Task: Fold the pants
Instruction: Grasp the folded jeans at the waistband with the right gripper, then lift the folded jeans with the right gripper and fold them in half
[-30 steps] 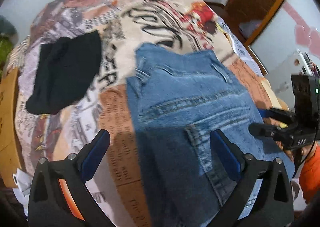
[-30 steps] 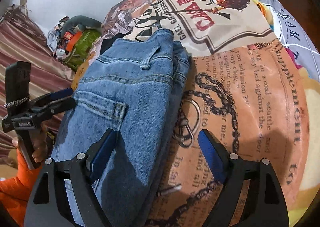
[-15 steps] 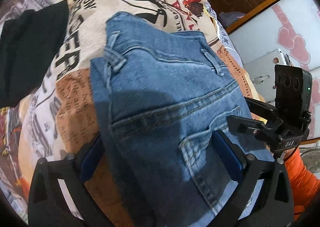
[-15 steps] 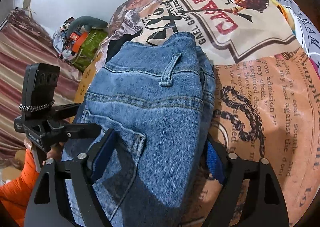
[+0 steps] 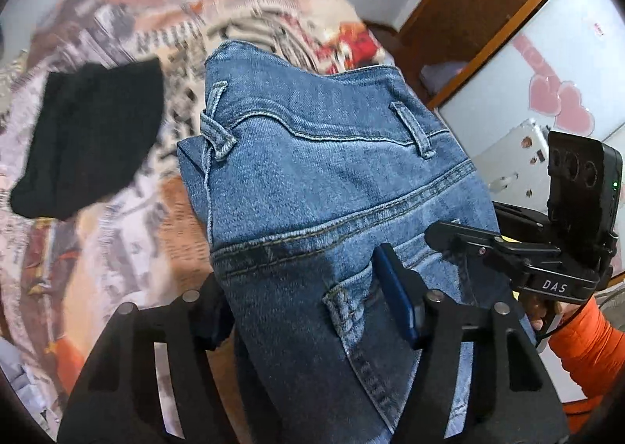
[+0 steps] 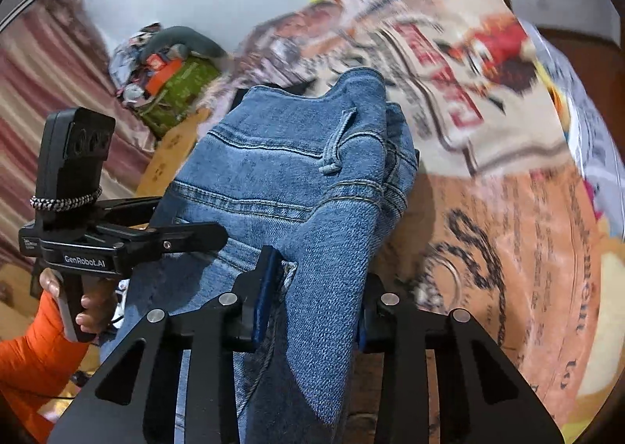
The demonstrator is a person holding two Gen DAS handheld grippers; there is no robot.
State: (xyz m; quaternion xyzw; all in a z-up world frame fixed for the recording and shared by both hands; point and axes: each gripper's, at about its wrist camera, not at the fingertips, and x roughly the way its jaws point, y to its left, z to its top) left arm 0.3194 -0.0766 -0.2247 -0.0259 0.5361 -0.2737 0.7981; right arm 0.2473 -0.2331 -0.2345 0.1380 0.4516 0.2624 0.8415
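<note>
Blue jeans (image 5: 324,186), already doubled over, raised by the seat end above the printed bedspread (image 5: 117,233), waistband hanging farthest from the cameras. Pinched at one side edge by the left gripper (image 5: 300,311) and at the other by the right gripper (image 6: 312,299), both sets of jaws closing on bunched denim, probably so the slack cloth travels evenly into the next fold. Black garment (image 5: 90,135) lying apart on the bedspread, clear of the work.

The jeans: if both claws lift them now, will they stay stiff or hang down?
The jeans will probably sag: the denim already bunches into a ridge in the right claw. They look thick and layered, so likely heavy. The closing left claw should hold, since the weave looks rough.
</note>
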